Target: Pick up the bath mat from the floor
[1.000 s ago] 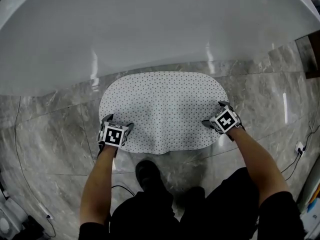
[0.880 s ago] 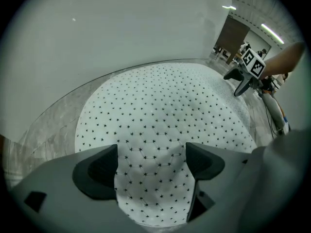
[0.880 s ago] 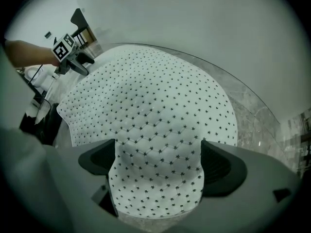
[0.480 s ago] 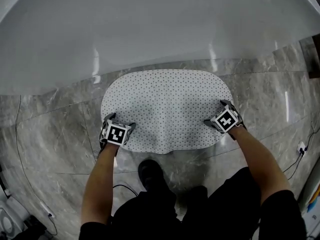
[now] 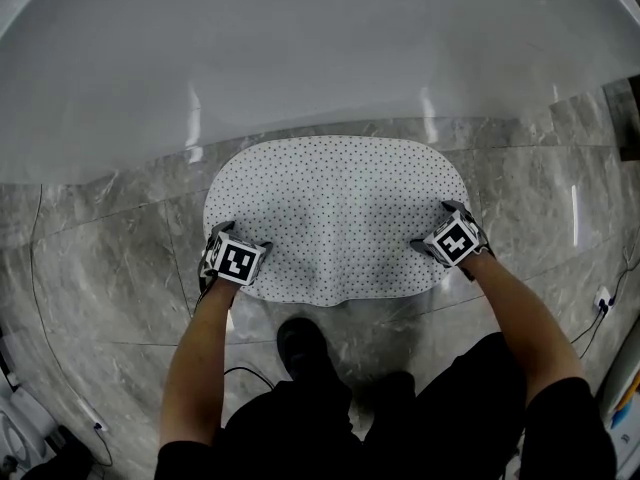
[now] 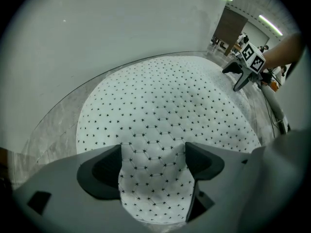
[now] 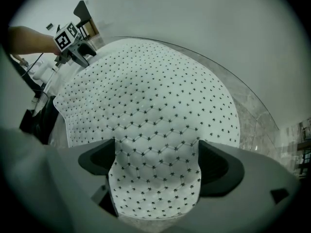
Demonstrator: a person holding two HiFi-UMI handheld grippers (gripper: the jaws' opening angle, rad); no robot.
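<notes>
The bath mat [image 5: 335,213], a white oval with small black dots, lies flat on the grey marble floor against the tub. My left gripper [image 5: 237,255] points down over its near left corner, and my right gripper [image 5: 451,238] does the same at the near right edge. In the left gripper view the left gripper [image 6: 153,161] has its jaws wide apart with dotted mat [image 6: 160,106] showing between them. The right gripper [image 7: 156,161] is also open over the mat [image 7: 146,96]. Each gripper shows in the other's view, the right gripper [image 6: 245,67] and the left gripper [image 7: 73,47].
The white bathtub [image 5: 300,58] curves along the far side of the mat. Marble floor [image 5: 100,268] surrounds the rest. The person's dark shoe [image 5: 300,346] stands just behind the mat's near edge. A thin cable [image 5: 38,298] runs at left, and a plug with cord [image 5: 600,296] is at right.
The left gripper has rolled slightly at the mat's near left corner. Both hands stay where they were and the mat lies unmoved.
</notes>
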